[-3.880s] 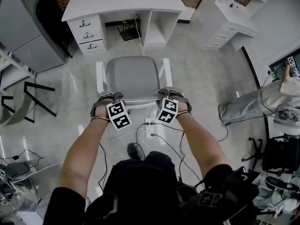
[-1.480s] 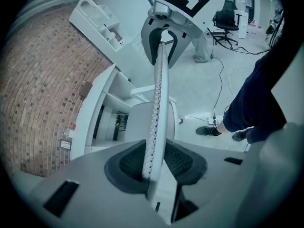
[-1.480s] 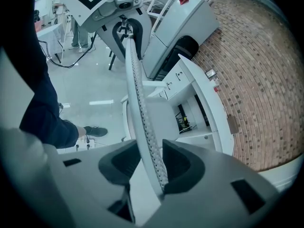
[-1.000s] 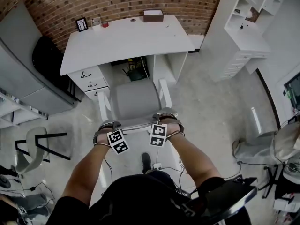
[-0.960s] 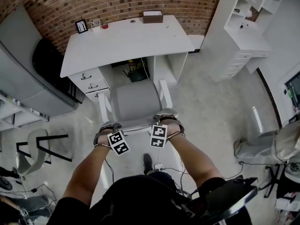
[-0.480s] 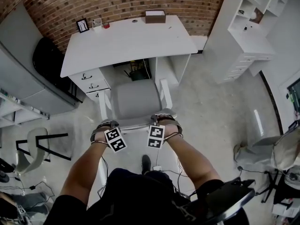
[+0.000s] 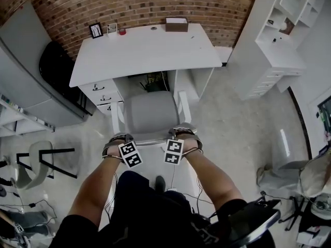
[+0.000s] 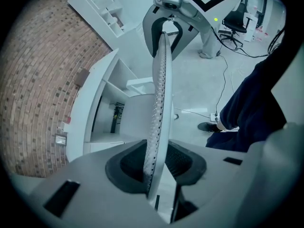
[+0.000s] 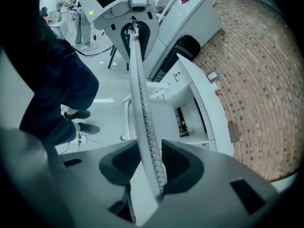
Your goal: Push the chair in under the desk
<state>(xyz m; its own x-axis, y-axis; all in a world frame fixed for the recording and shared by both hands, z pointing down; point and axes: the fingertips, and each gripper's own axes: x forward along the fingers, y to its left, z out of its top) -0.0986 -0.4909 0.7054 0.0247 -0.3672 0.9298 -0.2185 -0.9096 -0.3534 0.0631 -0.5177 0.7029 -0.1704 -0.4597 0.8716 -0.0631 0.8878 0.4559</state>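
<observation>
Chair: grey seat, white armrests, faces white desk; seat front sits at mouth of kneehole, rest of seat out on floor in front of desk
Backrest: thin perforated panel on side nearest person, seen edge-on in both gripper views, top edge runs betw the 2 grippers
L gripper: on left part of backrest top edge; jaws narrow, clamped on panel, dark pads against either face
R gripper: on right part of same edge, well apart from L; jaws narrow too, pads gripping panel from both sides
Marker cubes: one per gripper, b/w squares up toward head cam, just behind backrest
Person: bare forearms stretched fwd to grippers, dark clothes; one dark shoe on floor behind chair
Desk details: drawers on left side, open shelf bay on right, dark gear + cables in kneehole
Desk top: brown box at back edge, small frame at back-left corner, rest mostly bare
Surroundings: brick wall behind desk, white shelf unit to right, grey cabinet to left, pale glossy floor
</observation>
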